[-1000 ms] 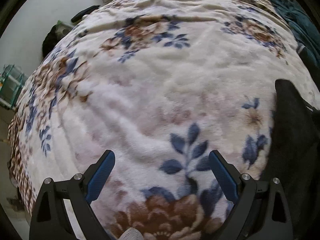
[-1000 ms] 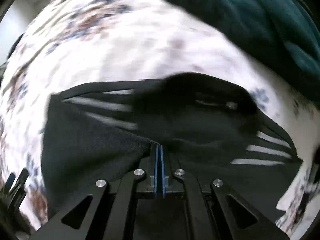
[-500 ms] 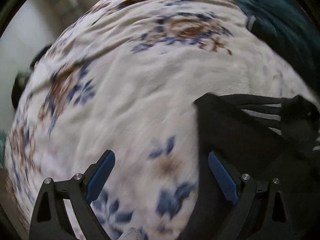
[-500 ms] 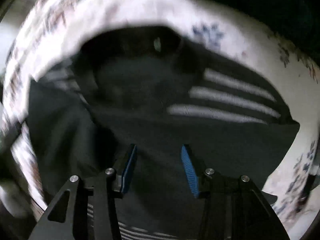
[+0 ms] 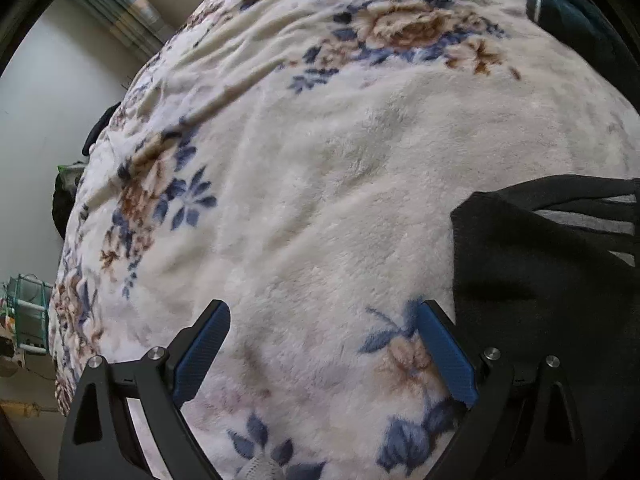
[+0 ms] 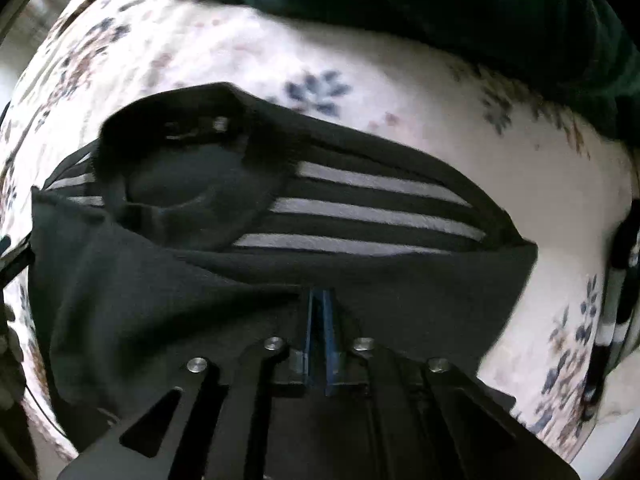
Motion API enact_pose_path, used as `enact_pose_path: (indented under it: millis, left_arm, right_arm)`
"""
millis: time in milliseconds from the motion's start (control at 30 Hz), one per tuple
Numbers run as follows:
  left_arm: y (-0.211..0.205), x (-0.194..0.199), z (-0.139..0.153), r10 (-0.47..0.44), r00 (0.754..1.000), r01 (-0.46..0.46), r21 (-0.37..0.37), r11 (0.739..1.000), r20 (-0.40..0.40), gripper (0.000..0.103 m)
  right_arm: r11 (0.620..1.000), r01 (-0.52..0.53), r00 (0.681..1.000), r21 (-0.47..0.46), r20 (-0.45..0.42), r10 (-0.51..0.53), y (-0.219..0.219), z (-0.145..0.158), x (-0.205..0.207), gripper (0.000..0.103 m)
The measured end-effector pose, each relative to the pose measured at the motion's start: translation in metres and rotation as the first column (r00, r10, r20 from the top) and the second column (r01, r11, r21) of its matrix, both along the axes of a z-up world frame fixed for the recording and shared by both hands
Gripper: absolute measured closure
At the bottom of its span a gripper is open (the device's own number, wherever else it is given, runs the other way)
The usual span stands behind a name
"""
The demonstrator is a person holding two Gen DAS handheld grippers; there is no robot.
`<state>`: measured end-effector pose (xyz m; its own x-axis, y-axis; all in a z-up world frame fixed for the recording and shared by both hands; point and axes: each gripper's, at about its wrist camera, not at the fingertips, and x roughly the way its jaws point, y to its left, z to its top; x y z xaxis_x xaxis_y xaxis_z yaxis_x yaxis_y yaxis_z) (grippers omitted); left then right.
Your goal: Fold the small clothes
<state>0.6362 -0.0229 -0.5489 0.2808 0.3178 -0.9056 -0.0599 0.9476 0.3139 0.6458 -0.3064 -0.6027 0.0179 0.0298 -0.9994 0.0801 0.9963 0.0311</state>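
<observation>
Right wrist view: right gripper [image 6: 318, 320], whose jaws have just been closing, pinches the black striped garment [image 6: 360, 208] at lower centre.
Folding looks barely begun: it lies rumpled on the floral blanket [image 5: 320, 160]; left gripper [image 5: 324, 354] spread, empty.

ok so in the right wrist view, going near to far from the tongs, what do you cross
right tongs pinched on the black striped garment → floral blanket → dark green garment

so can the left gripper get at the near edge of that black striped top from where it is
Probably yes. The left gripper is open over bare floral blanket, and the black striped top lies just beside its right finger with nothing between. The right gripper has just been closing on the same top.
</observation>
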Motion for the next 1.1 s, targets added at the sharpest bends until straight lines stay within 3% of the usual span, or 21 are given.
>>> enact_pose_path:
  millis: [33, 67, 133, 233, 300, 367, 400, 467, 500, 600, 633, 700, 767, 800, 867, 900, 933, 967, 1033, 1100]
  left_arm:
    - [-0.002, -0.004, 0.007, -0.009, 1.0, 0.009, -0.013, 1.0, 0.008, 0.007]
    - [-0.004, -0.008, 0.013, -0.016, 1.0, 0.016, -0.022, 1.0, 0.019, 0.007]
    - [-0.01, -0.023, 0.029, -0.028, 0.998, 0.031, -0.061, 0.998, 0.05, 0.007]
    - [-0.03, -0.052, 0.041, -0.074, 0.995, 0.081, -0.118, 0.99, 0.062, 0.007]
    - [-0.043, -0.064, 0.038, -0.099, 0.994, 0.106, -0.136, 0.985, 0.054, 0.007]
    - [-0.06, -0.074, 0.031, -0.137, 0.99, 0.142, -0.14, 0.98, 0.045, 0.007]
    - [-0.068, -0.077, 0.022, -0.164, 0.986, 0.166, -0.102, 0.981, 0.027, 0.007]
    - [-0.072, -0.076, 0.001, -0.187, 0.982, 0.187, 0.004, 0.982, -0.004, 0.004]
    - [-0.066, -0.074, -0.009, -0.191, 0.981, 0.191, 0.021, 0.981, -0.007, 0.0]
    - [-0.04, -0.069, -0.013, -0.159, 0.987, 0.158, -0.126, 0.979, 0.003, 0.0]
    - [-0.035, -0.069, -0.012, -0.151, 0.989, 0.149, -0.143, 0.978, 0.001, 0.0]
    - [-0.039, -0.07, -0.01, -0.168, 0.986, 0.167, -0.121, 0.979, 0.006, 0.0]
    - [-0.044, -0.071, -0.009, -0.192, 0.981, 0.192, -0.093, 0.977, 0.009, 0.0]
    - [-0.043, -0.07, -0.01, -0.193, 0.981, 0.192, -0.102, 0.976, 0.007, 0.0]
    - [-0.037, -0.069, -0.011, -0.179, 0.984, 0.178, -0.139, 0.974, 0.002, 0.0]
    - [-0.034, -0.069, -0.01, -0.17, 0.985, 0.168, -0.156, 0.973, 0.001, 0.0]
    - [-0.032, -0.07, -0.008, -0.164, 0.986, 0.162, -0.163, 0.973, 0.0, 0.0]
    - [-0.03, -0.071, -0.006, -0.157, 0.988, 0.155, -0.168, 0.974, 0.0, 0.0]
    - [-0.029, -0.076, 0.003, -0.131, 0.991, 0.128, -0.173, 0.977, -0.008, 0.0]
    - [-0.032, -0.085, 0.016, -0.116, 0.993, 0.116, -0.198, 0.973, 0.013, 0.0]
  right_arm:
    - [0.999, 0.035, 0.999, 0.002, 0.01, -0.035, -0.012, 0.008, -0.003, 0.069]
    - [0.997, 0.083, 0.996, 0.011, 0.04, -0.083, -0.03, 0.021, -0.01, 0.063]
    - [0.981, 0.185, 0.978, 0.056, 0.086, -0.189, -0.056, 0.043, -0.024, 0.063]
    - [0.904, 0.408, 0.901, 0.129, 0.101, -0.421, -0.11, 0.071, -0.067, 0.063]
    - [0.858, 0.496, 0.857, 0.135, 0.083, -0.508, -0.12, 0.074, -0.094, 0.063]
    - [0.837, 0.528, 0.842, 0.146, 0.042, -0.538, -0.133, 0.068, -0.121, 0.063]
    - [0.833, 0.535, 0.839, 0.142, 0.022, -0.543, -0.129, 0.059, -0.133, 0.063]
    - [0.838, 0.532, 0.845, 0.122, -0.008, -0.535, -0.131, 0.045, -0.143, 0.063]
    - [0.836, 0.536, 0.843, 0.117, -0.015, -0.538, -0.131, 0.039, -0.148, 0.063]
    - [0.822, 0.554, 0.831, 0.133, -0.027, -0.556, -0.13, 0.027, -0.156, 0.063]
    - [0.82, 0.555, 0.83, 0.137, -0.032, -0.557, -0.127, 0.021, -0.157, 0.063]
    - [0.829, 0.544, 0.838, 0.131, -0.038, -0.544, -0.117, 0.01, -0.155, 0.063]
    - [0.878, 0.466, 0.884, 0.113, -0.02, -0.467, -0.096, 0.004, -0.146, 0.063]
    - [0.913, 0.4, 0.916, 0.079, -0.01, -0.401, -0.085, -0.002, -0.14, 0.063]
    - [0.948, 0.318, 0.947, 0.0, -0.035, -0.318, -0.075, -0.019, -0.137, 0.062]
    - [0.952, 0.304, 0.95, -0.033, -0.057, -0.306, -0.079, -0.031, -0.138, 0.059]
    - [0.949, 0.31, 0.947, -0.048, -0.071, -0.313, -0.085, -0.039, -0.138, 0.044]
    - [0.942, 0.332, 0.939, -0.048, -0.077, -0.335, -0.092, -0.042, -0.14, 0.039]
    - [0.938, 0.344, 0.934, -0.051, -0.088, -0.348, -0.096, -0.036, -0.14, 0.039]
    - [0.943, 0.313, 0.946, -0.113, -0.047, -0.32, -0.086, -0.014, -0.14, 0.039]
